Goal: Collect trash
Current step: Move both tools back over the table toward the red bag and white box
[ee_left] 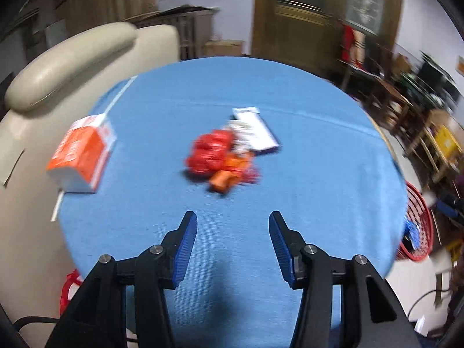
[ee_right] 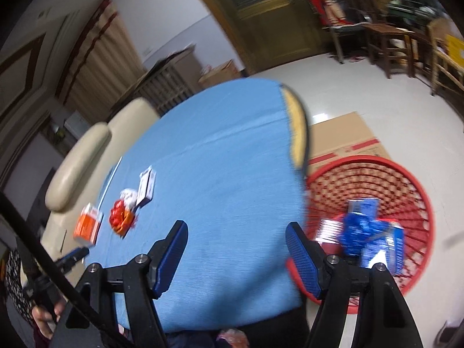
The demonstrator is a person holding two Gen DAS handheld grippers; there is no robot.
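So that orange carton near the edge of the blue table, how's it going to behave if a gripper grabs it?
The orange carton looks like thin card, so it will probably dent if squeezed hard. It lies tilted at the table edge, so a push could well send it off. It seems to have a straw sticking out; if it is empty, it is likely light and may slide on the cloth.

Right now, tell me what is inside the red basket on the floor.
Blue packaging, some of it crumpled, lies inside the red basket. The near part of the basket floor is covered by the right tongs, so anything there stays unseen.
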